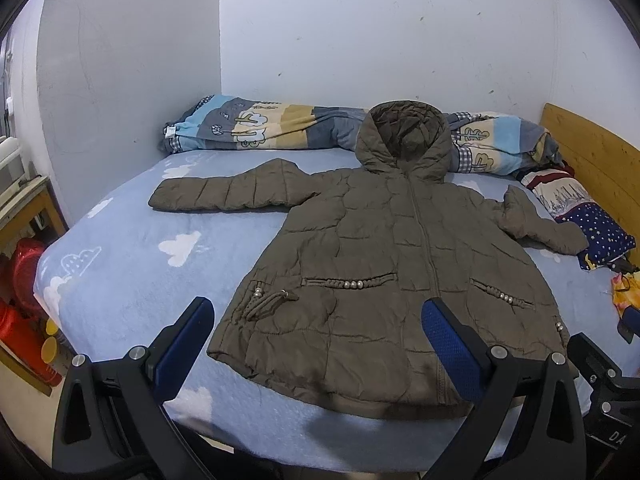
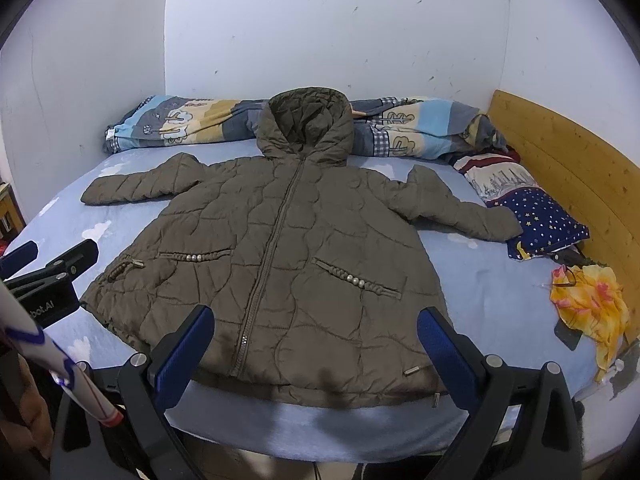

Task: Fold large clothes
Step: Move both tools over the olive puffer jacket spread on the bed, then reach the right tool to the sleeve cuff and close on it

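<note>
An olive-brown quilted hooded jacket [image 1: 384,264] [image 2: 280,248] lies flat and zipped on a light blue bed sheet with cloud prints [image 1: 132,264] [image 2: 492,292], hood toward the wall and both sleeves spread outward. My left gripper [image 1: 318,324] is open, hovering over the jacket's hem at the near bed edge, nothing between its blue pads. My right gripper [image 2: 316,334] is open too, above the hem near the zipper's bottom end. The left gripper also shows at the left edge of the right wrist view [image 2: 48,256].
A rolled patterned quilt [image 1: 264,128] [image 2: 192,124] lies along the wall behind the hood. A star-print pillow [image 2: 532,216] touches the right sleeve's cuff. An orange-yellow cloth [image 2: 592,304] sits by the wooden headboard [image 2: 568,176]. Red containers [image 1: 24,304] stand left of the bed.
</note>
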